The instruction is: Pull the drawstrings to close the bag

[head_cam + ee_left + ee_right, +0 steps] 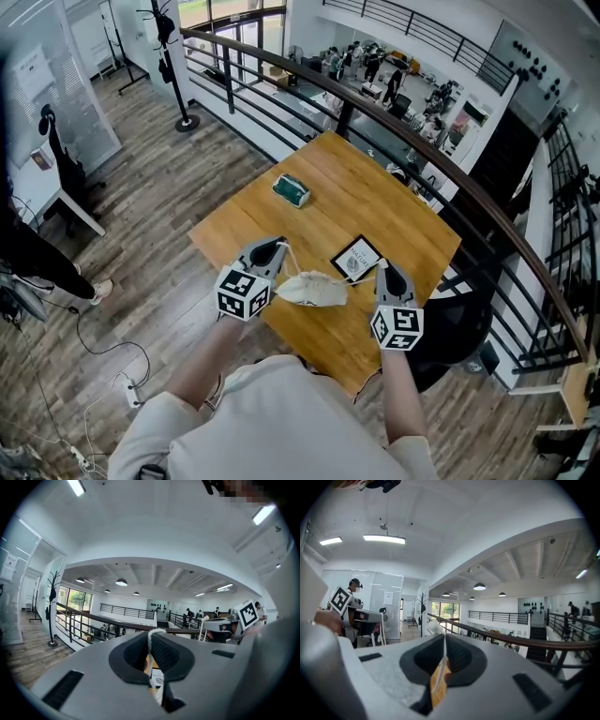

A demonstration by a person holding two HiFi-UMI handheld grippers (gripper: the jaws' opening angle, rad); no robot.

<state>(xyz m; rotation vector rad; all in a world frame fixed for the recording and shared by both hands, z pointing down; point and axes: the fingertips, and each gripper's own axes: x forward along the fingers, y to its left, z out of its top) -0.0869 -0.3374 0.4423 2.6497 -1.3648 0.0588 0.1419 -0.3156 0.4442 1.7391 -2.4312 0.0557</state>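
A small cream drawstring bag [312, 289] hangs just above the wooden table [375, 202], between my two grippers. Its left white cord [289, 260] runs up into my left gripper [277, 247], which is shut on it. In the left gripper view the cord [151, 633] sticks out of the pinched black pads of the left gripper [151, 644]. My right gripper [382, 266] is shut on the other cord [361, 275]. In the right gripper view that cord [444, 641] shows as a thin white line between the closed pads of the right gripper [444, 649].
A teal packet [292, 190] lies toward the table's far left corner. A black-framed card [357, 259] lies just behind the bag. A dark railing [422, 150] runs behind the table, and a black chair [459, 323] stands at its right edge.
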